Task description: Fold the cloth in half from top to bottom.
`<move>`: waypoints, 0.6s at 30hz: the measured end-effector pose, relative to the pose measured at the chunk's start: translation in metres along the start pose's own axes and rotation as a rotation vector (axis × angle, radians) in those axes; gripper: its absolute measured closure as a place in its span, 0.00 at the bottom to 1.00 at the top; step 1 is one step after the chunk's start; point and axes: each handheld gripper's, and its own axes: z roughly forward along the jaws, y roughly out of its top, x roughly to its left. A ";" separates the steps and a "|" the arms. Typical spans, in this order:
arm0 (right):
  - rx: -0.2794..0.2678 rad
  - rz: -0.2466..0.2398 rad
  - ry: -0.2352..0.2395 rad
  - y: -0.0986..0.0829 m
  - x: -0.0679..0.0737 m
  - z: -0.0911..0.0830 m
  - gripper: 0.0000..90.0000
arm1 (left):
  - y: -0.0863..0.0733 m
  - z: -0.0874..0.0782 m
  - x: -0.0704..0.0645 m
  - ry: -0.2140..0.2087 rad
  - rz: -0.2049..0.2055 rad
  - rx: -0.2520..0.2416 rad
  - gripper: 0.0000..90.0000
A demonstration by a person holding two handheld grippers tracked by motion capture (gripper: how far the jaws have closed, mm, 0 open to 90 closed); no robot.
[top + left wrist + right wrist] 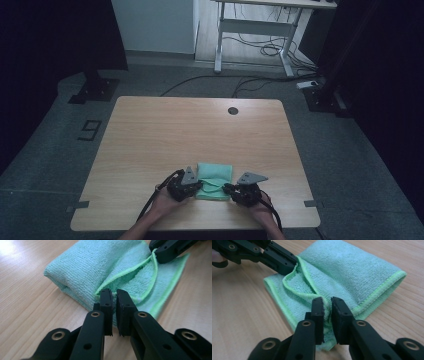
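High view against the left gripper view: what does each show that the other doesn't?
High view alone: the whole wooden table, its round grommet hole, both hands, the white desk behind. Left gripper view alone: the left gripper pinching the cloth's bright green hem. Both: the folded green microfibre cloth and the right gripper at its edge.

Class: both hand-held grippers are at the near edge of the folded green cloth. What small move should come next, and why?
Probably lift both together, slightly up and away from the person. The left hand-held gripper and the right hand-held gripper each pinch a near corner of the top layer of the cloth, which is already puckered off the layer below on the table, so raising it should open the fold.
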 end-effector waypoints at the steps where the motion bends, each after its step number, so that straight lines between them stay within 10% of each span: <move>1: -0.004 -0.003 -0.005 -0.001 0.001 -0.002 0.87 | -0.001 -0.004 -0.003 0.005 0.005 -0.011 0.92; 11: 0.000 -0.056 0.011 -0.003 0.017 -0.008 0.79 | -0.016 -0.011 -0.013 -0.015 -0.001 -0.016 0.89; 18: -0.070 -0.047 -0.003 -0.001 0.019 -0.026 0.62 | -0.008 -0.032 -0.003 0.000 -0.050 -0.134 0.71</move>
